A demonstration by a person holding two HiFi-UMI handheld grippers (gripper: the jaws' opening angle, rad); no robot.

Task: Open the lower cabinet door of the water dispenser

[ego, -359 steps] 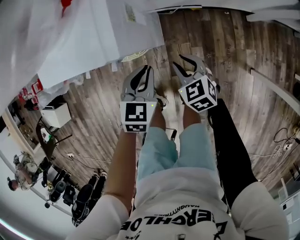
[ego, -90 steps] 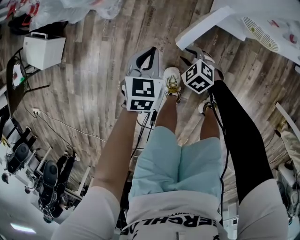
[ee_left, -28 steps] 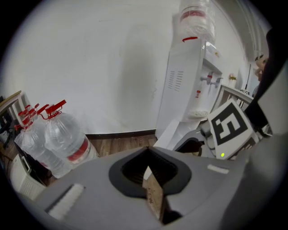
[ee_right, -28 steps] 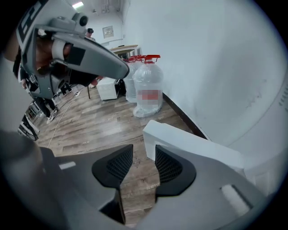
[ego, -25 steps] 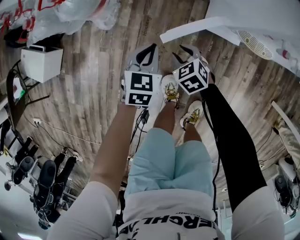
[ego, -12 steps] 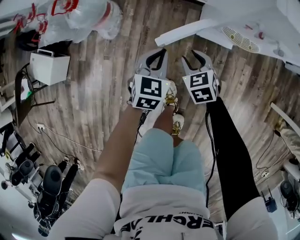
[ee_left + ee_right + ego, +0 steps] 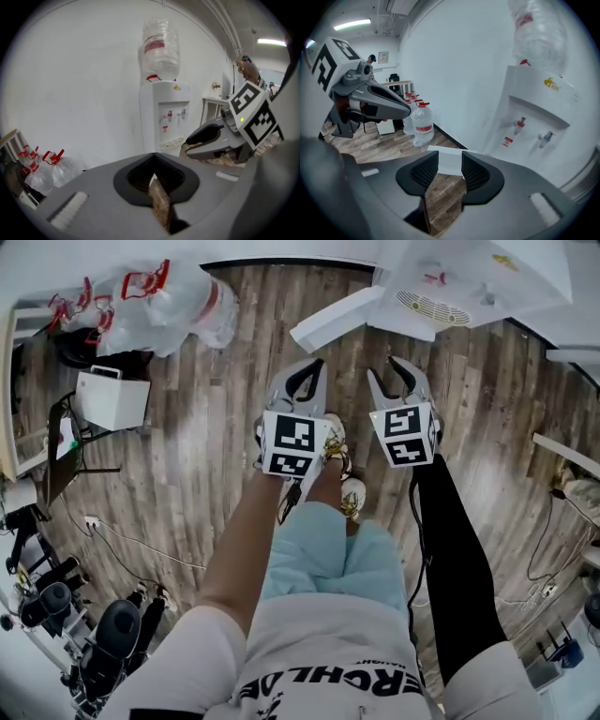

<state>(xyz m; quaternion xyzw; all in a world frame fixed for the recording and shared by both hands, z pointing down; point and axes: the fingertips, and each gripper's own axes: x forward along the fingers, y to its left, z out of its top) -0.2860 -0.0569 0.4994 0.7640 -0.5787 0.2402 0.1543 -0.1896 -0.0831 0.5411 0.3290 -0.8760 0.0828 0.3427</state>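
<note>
The white water dispenser (image 7: 441, 287) stands at the top right of the head view, with a bottle (image 7: 160, 49) on top. Its lower cabinet door (image 7: 337, 320) is swung out to the left as a white slab. My left gripper (image 7: 312, 369) hangs shut and empty in front of the dispenser, below the door. My right gripper (image 7: 392, 371) is beside it, open, with nothing between its pads. In the right gripper view the door (image 7: 446, 158) shows beyond the open right gripper (image 7: 445, 171), not touching it. The left gripper (image 7: 153, 161) hides the dispenser's (image 7: 165, 117) lower part.
Water jugs (image 7: 169, 296) with red caps lie along the wall at the left. A white box (image 7: 111, 399) and a chair stand further left, with black equipment (image 7: 94, 643) below. Cables run across the wooden floor. The person's shoes (image 7: 339, 460) are under the grippers.
Both grippers have come up and away from the open door's edge. The door stays swung out. More of the dispenser and wall is in view now.
</note>
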